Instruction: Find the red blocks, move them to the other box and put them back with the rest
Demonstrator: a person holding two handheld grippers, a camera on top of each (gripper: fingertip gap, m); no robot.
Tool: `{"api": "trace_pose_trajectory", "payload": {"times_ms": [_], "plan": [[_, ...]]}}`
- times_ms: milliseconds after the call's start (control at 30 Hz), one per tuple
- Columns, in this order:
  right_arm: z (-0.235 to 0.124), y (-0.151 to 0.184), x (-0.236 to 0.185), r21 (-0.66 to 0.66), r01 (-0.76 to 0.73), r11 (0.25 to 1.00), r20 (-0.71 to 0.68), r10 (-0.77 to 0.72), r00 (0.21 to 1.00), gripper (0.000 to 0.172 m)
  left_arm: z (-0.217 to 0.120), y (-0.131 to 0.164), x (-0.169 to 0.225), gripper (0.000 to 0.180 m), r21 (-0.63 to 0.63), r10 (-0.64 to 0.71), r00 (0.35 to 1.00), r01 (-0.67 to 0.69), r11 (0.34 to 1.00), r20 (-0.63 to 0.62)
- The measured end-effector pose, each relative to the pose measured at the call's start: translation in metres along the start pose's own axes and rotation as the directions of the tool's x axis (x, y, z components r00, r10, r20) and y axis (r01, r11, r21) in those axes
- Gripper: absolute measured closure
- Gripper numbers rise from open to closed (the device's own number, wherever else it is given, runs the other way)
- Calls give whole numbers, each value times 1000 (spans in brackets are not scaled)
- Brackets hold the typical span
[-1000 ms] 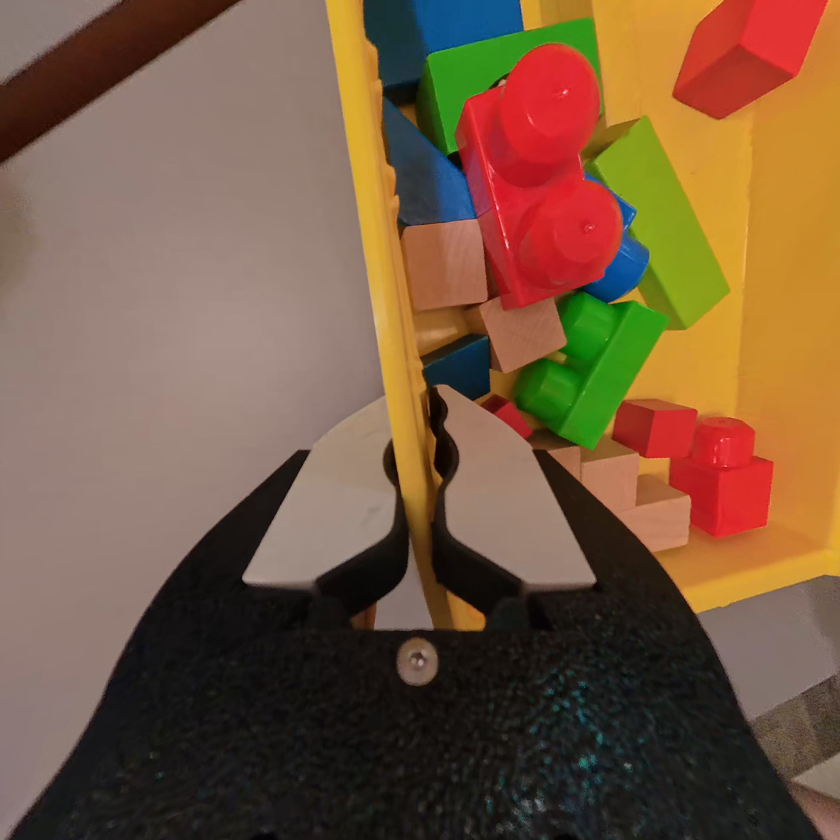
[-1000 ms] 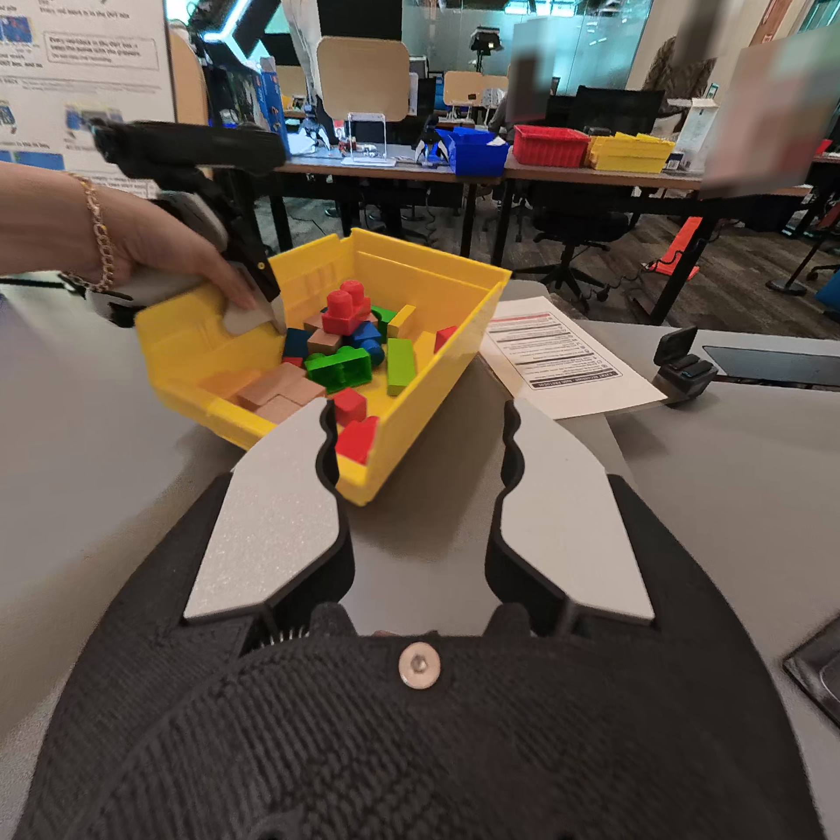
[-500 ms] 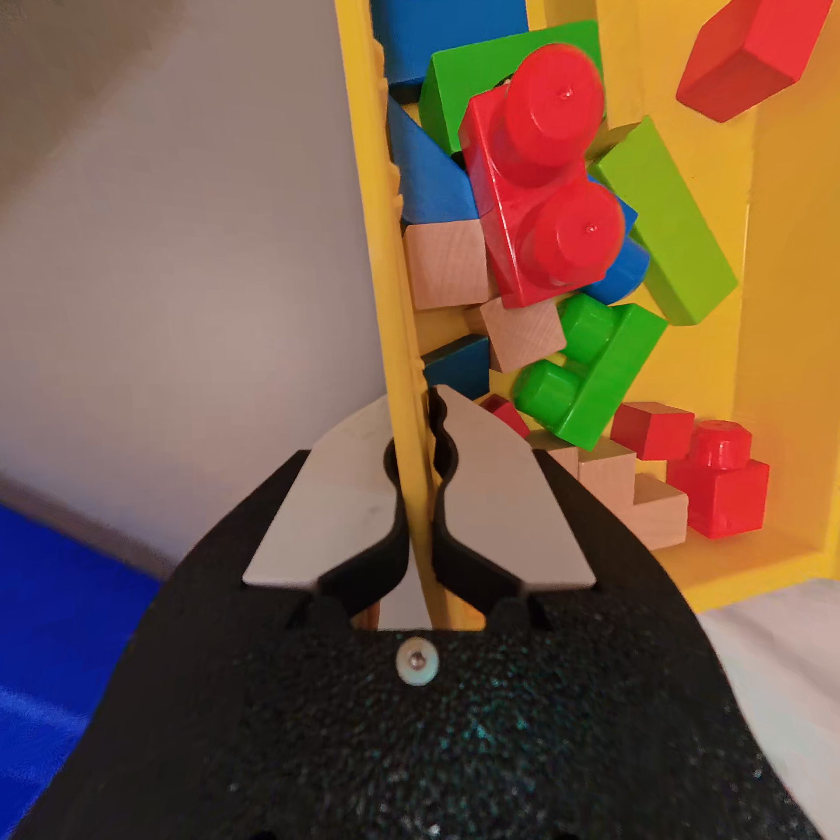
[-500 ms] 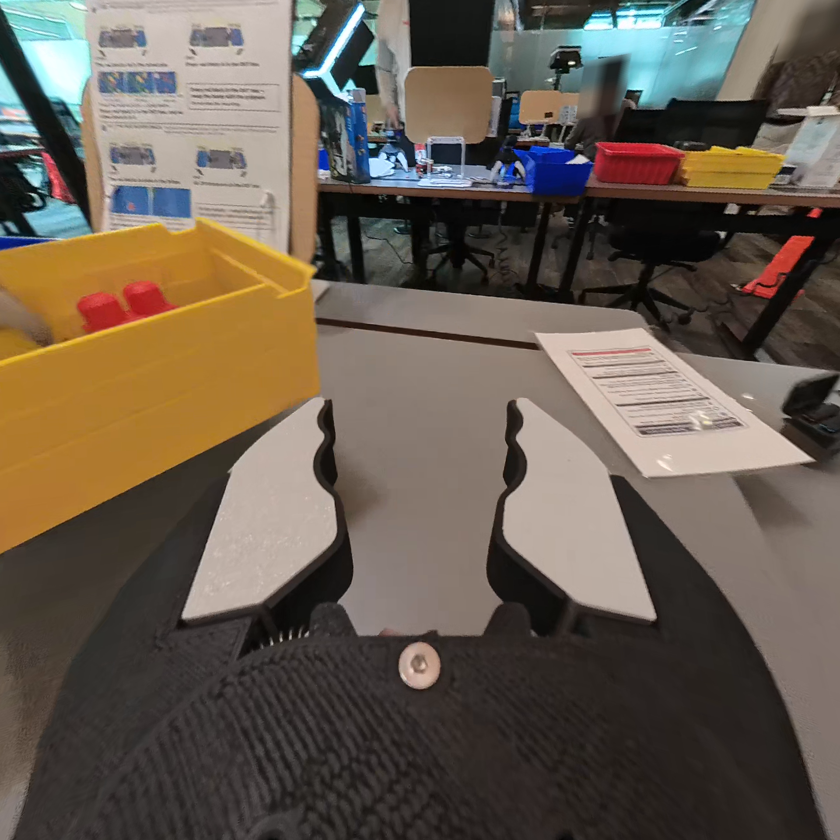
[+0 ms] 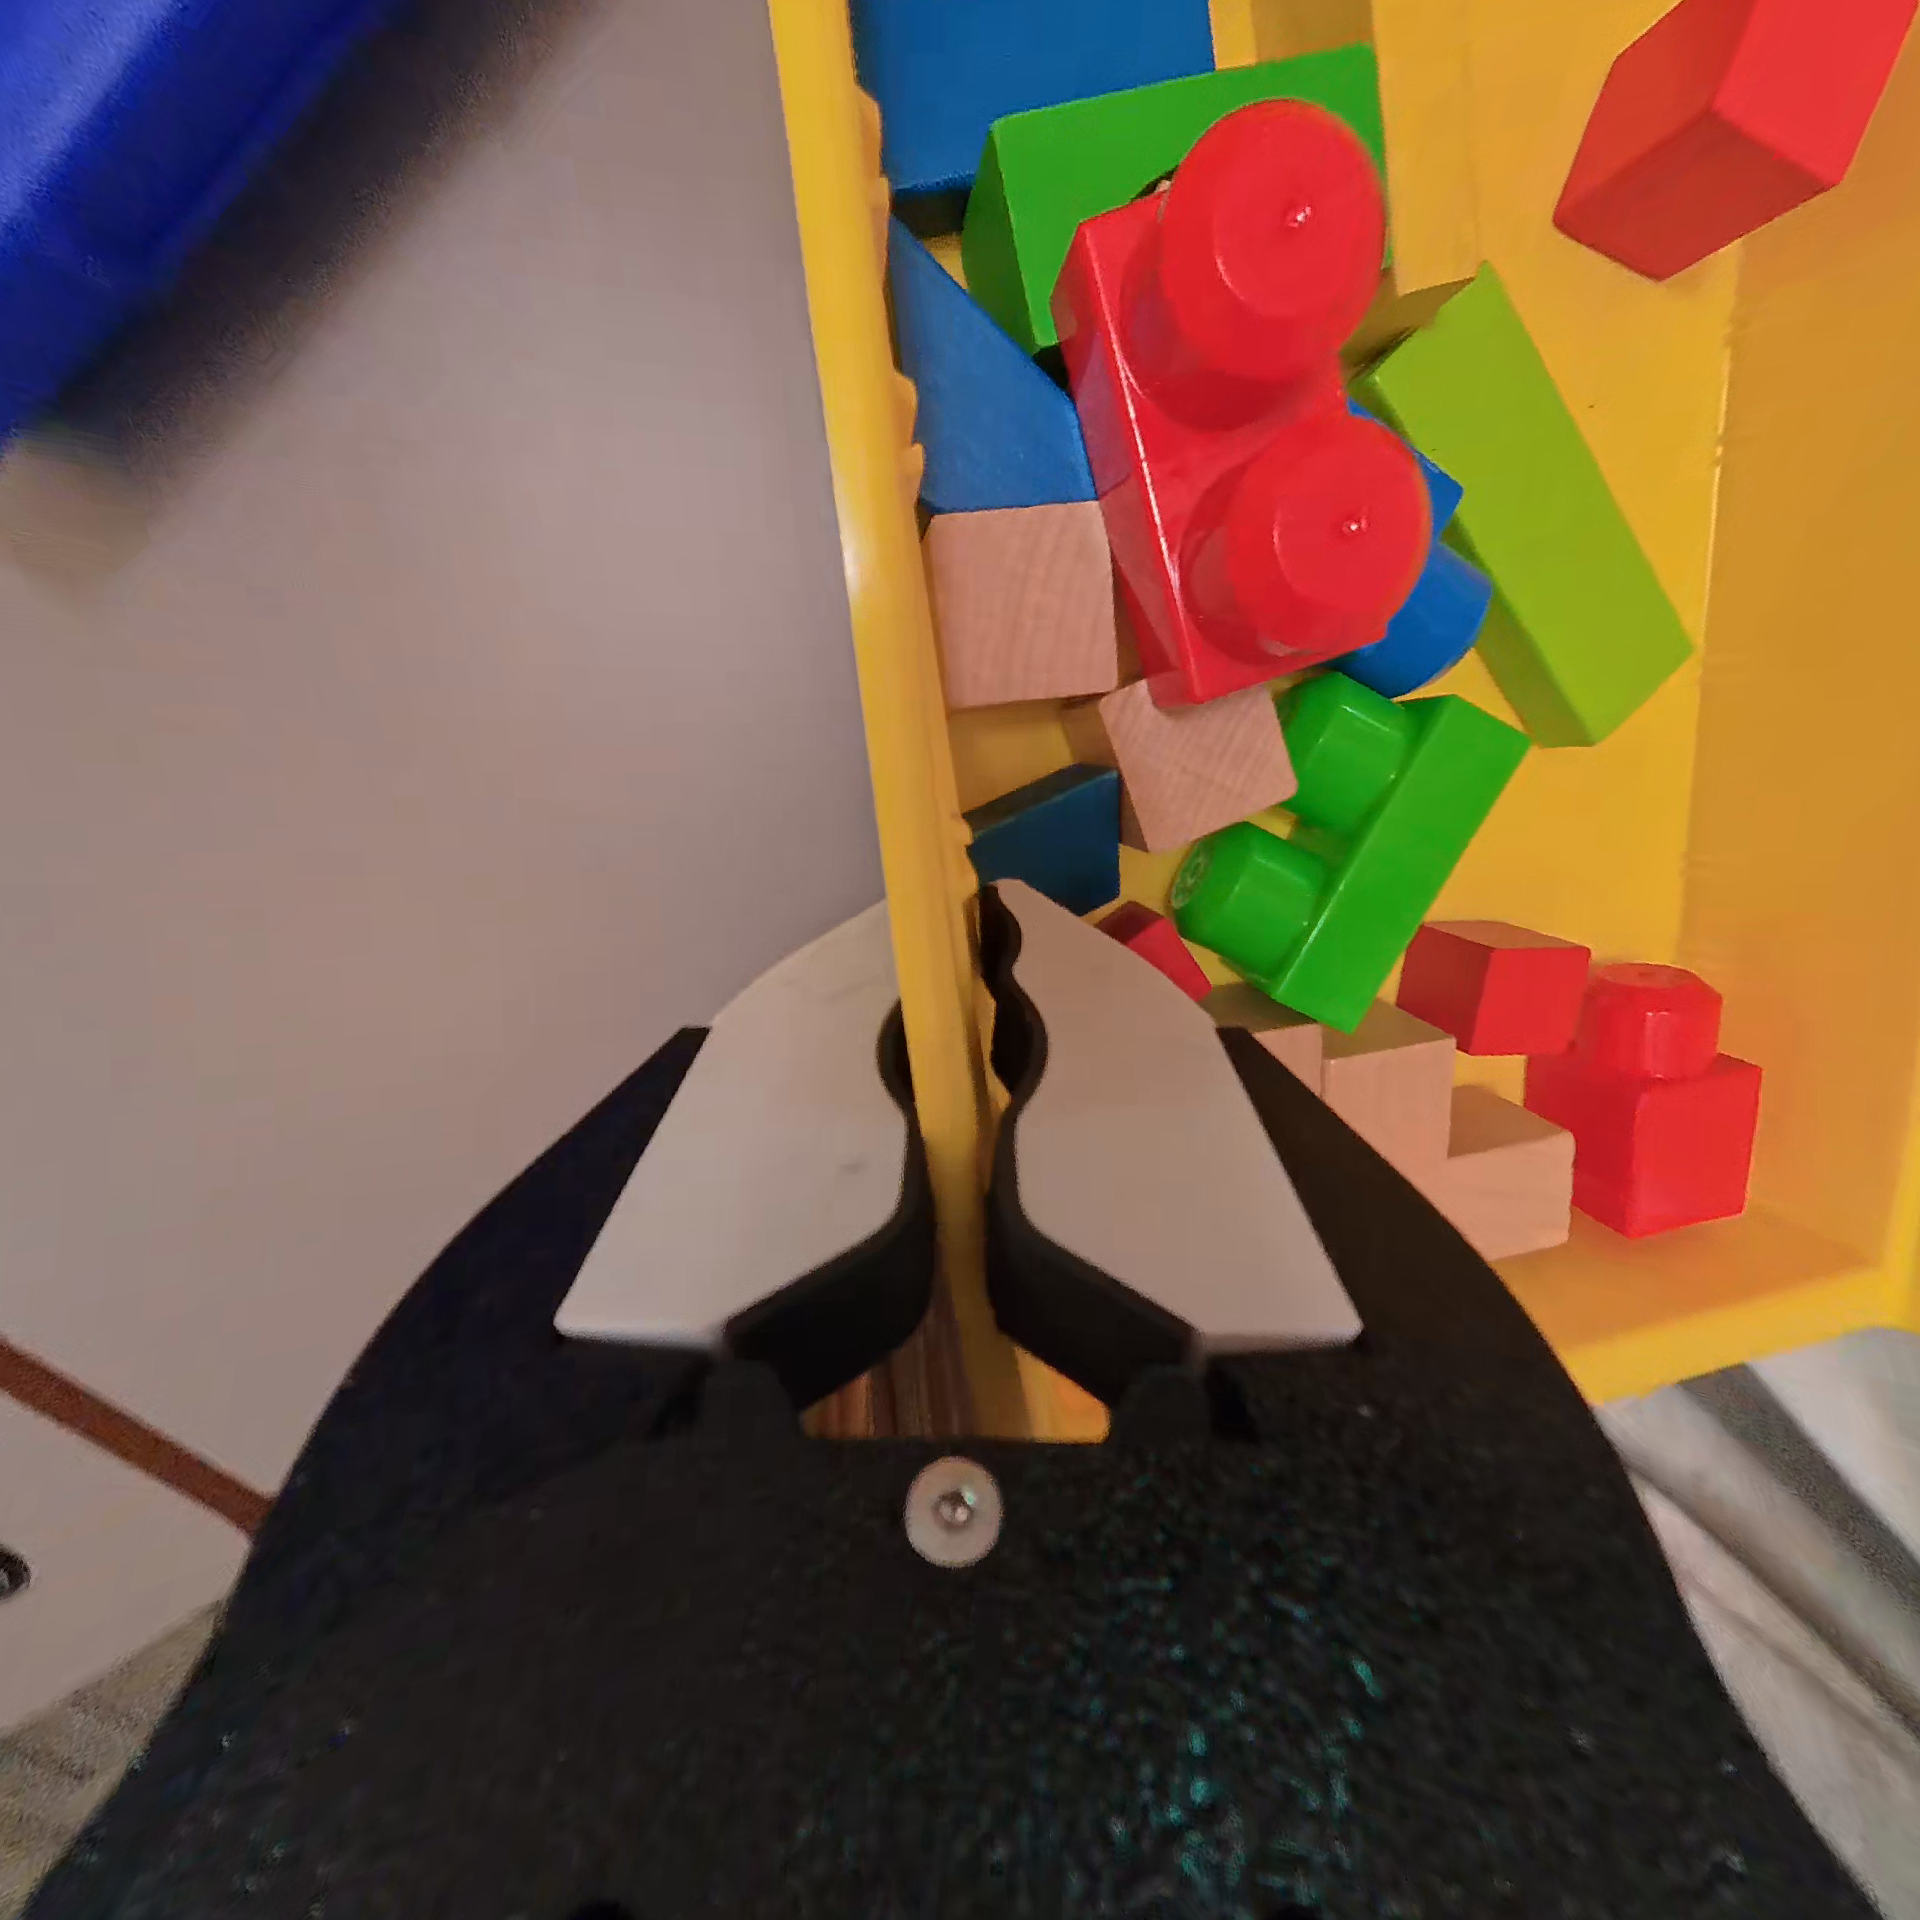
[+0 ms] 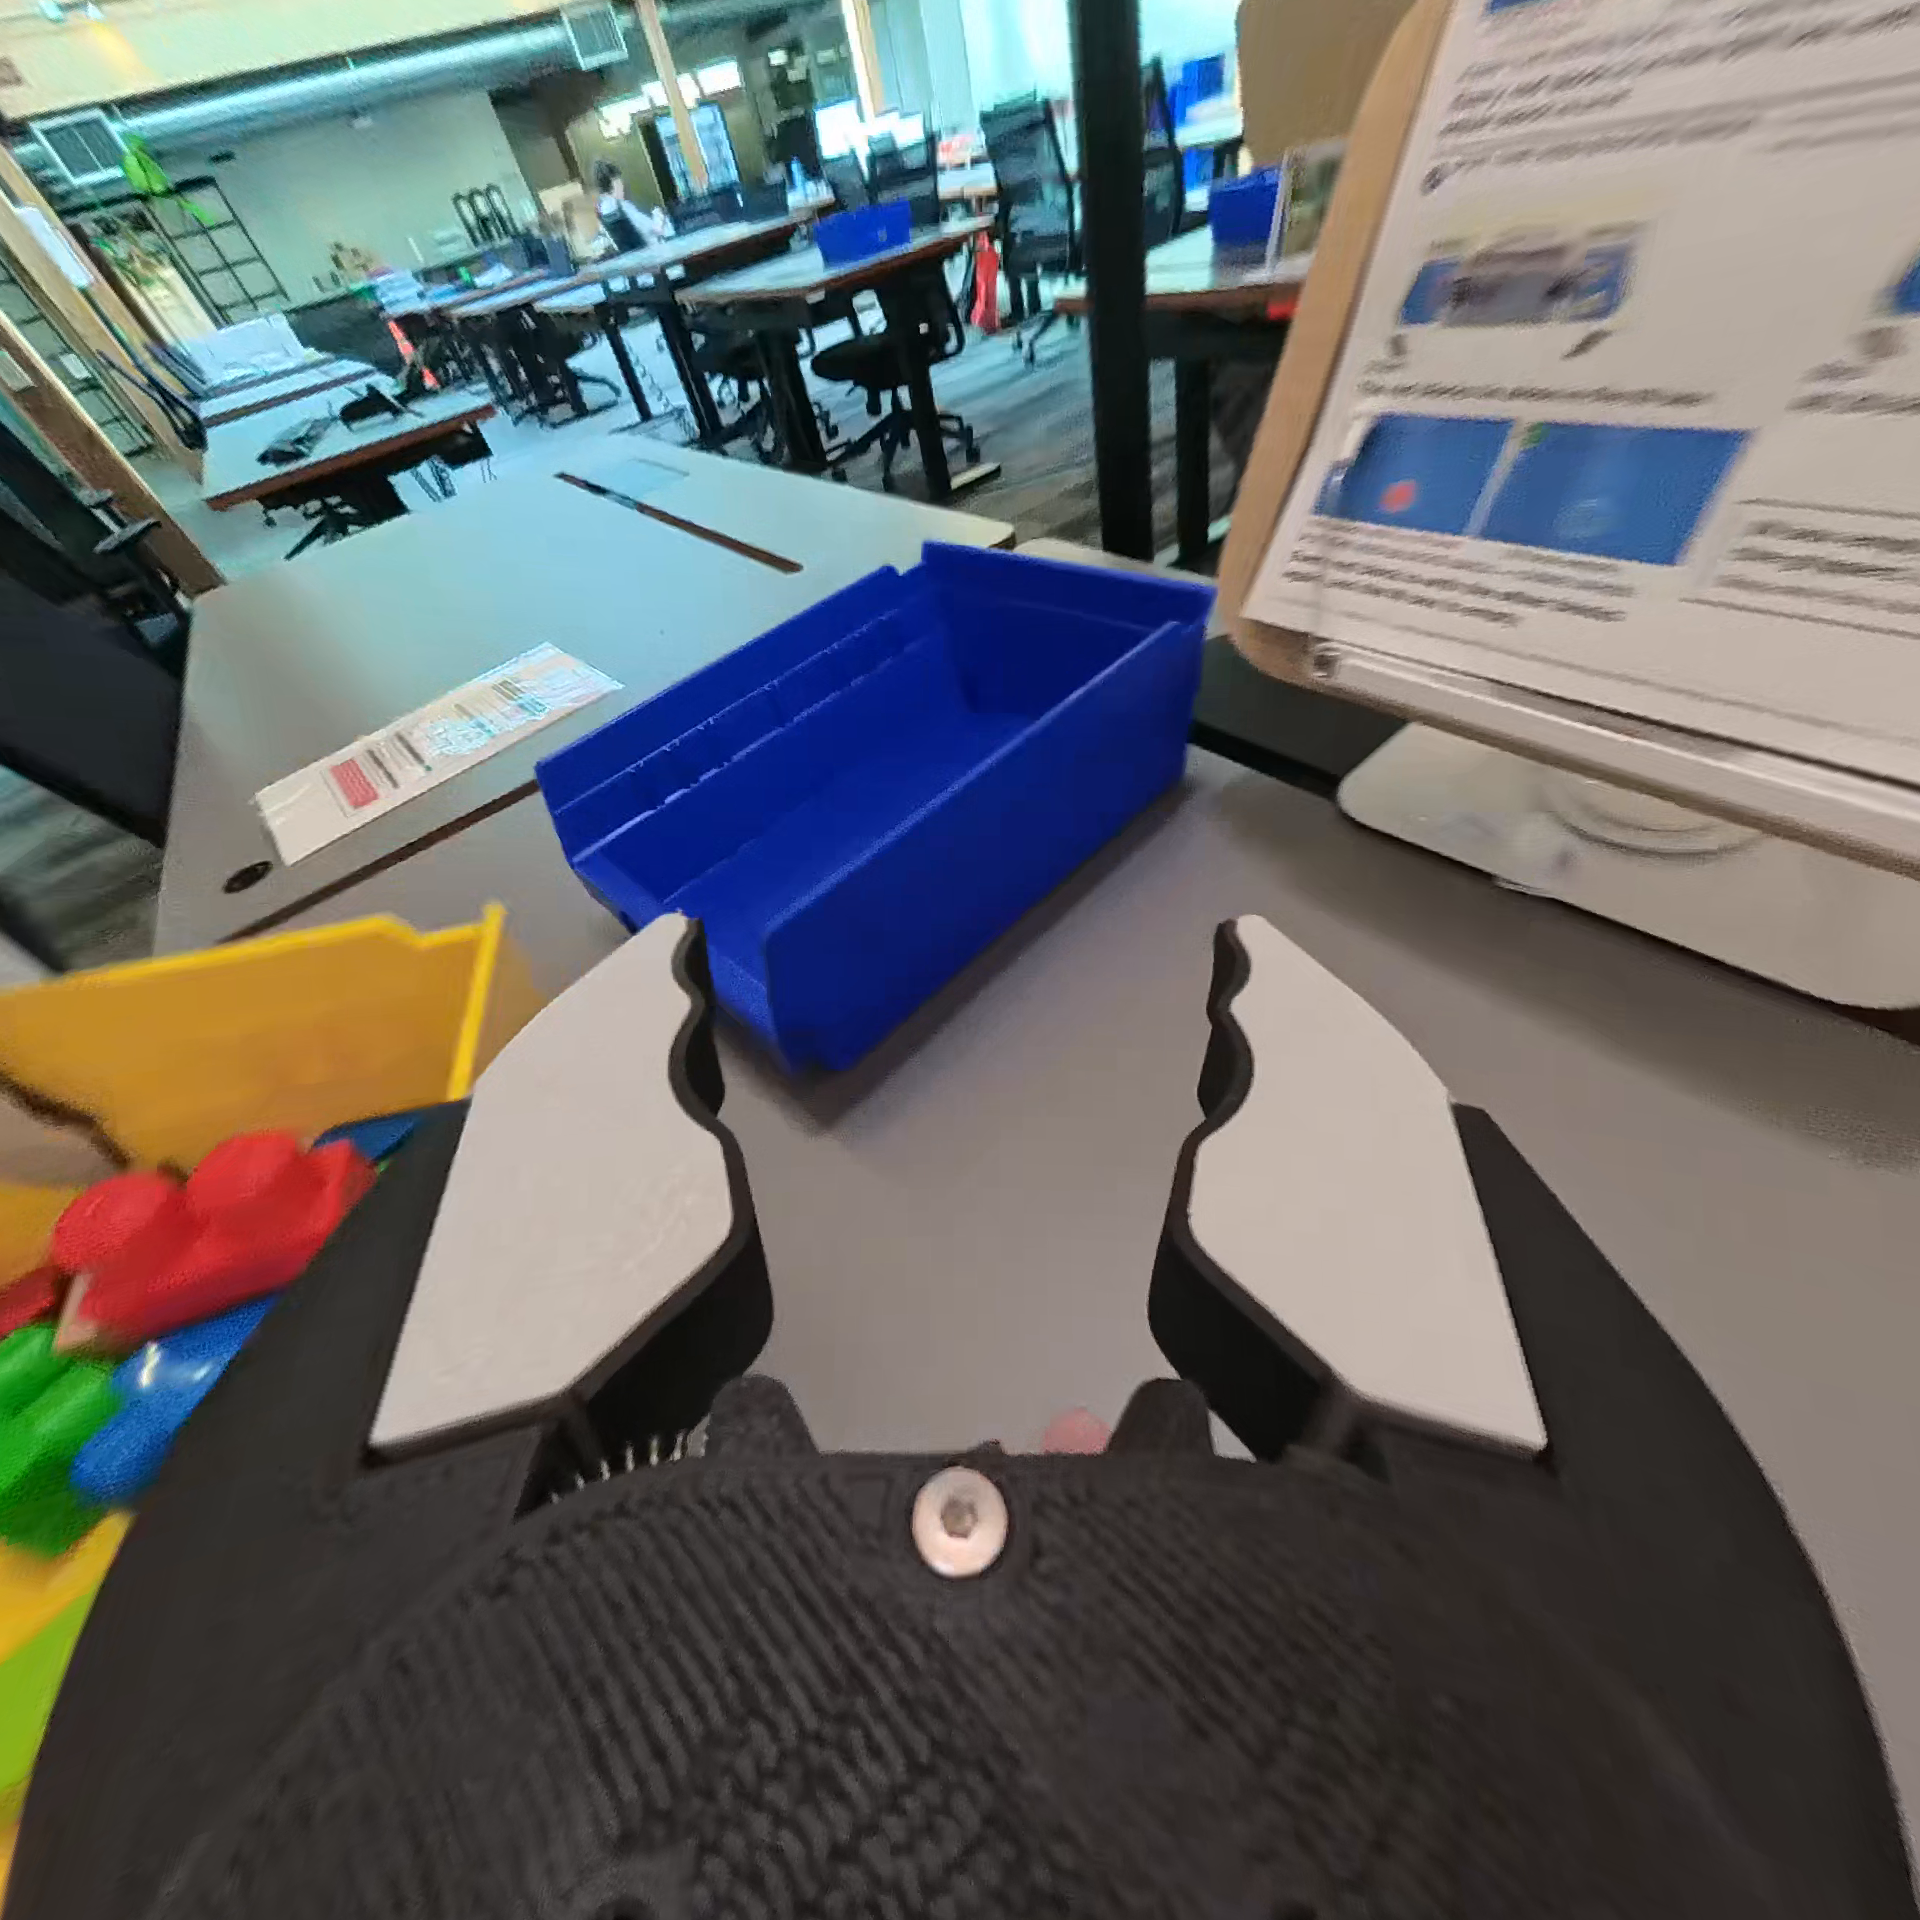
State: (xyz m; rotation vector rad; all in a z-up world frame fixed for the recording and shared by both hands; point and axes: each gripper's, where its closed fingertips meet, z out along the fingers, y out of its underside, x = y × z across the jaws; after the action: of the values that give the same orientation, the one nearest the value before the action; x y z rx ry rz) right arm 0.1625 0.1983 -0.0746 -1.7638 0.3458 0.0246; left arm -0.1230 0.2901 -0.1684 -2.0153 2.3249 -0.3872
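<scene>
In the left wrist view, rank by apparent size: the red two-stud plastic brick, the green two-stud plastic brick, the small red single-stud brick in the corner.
1. Red two-stud plastic brick, though it lies on top of the pile, nearer the camera.
2. Green two-stud plastic brick.
3. Small red single-stud brick.

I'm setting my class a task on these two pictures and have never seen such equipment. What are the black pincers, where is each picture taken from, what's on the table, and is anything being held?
No robot here: a person carries a hand-held gripper in each hand, each a black two-finger pincer with a camera looking along its fingers. One picture comes from the left hand-held gripper, the other from the right hand-held gripper.

The left one is clamped on the side wall of a yellow box full of mixed blocks, among them a red block with two studs.

The right one is open and holds nothing. Ahead of it, on the grey table, stands an empty blue box. A printed sheet lies farther back, and a board of instructions stands to the right.
</scene>
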Motion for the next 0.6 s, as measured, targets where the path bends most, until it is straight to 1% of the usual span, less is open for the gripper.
{"api": "trace_pose_trajectory", "payload": {"times_ms": [133, 233, 333, 400, 433, 467, 500, 533, 567, 600], "plan": [[87, 0, -13, -50, -25, 998, -81, 21, 996, 75, -2, 60, -24, 175, -8, -72, 997, 72, 997, 35], [139, 13, -15, -111, -39, 993, -137, 23, 990, 76, -3, 99, -42, 175, -7, -135, 989, 135, 991, 53], [178, 38, -18, -218, -71, 973, -162, 36, 986, 76, -5, 134, -61, 175, 13, -214, 974, 214, 977, 67], [196, 57, -26, -300, -77, 951, -141, 35, 989, 77, -8, 157, -75, 175, 27, -280, 958, 279, 960, 65], [202, 65, -26, -330, -73, 941, -153, 23, 988, 80, -10, 168, -83, 175, 32, -309, 948, 307, 951, 73], [207, 73, -25, -356, -74, 932, -169, 13, 986, 86, -12, 178, -91, 175, 40, -339, 937, 337, 941, 82], [210, 79, -22, -373, -66, 925, -199, -10, 980, 89, -15, 187, -100, 175, 54, -368, 925, 365, 929, 91], [211, 82, -14, -382, -37, 924, -244, -62, 968, 101, -17, 196, -110, 175, 71, -398, 912, 392, 917, 104], [210, 83, -3, -388, 5, 922, -297, -131, 946, 123, -19, 203, -120, 175, 87, -427, 896, 419, 904, 119], [208, 82, 5, -394, 29, 919, -342, -175, 923, 137, -21, 211, -129, 175, 101, -456, 880, 446, 889, 132]]}}
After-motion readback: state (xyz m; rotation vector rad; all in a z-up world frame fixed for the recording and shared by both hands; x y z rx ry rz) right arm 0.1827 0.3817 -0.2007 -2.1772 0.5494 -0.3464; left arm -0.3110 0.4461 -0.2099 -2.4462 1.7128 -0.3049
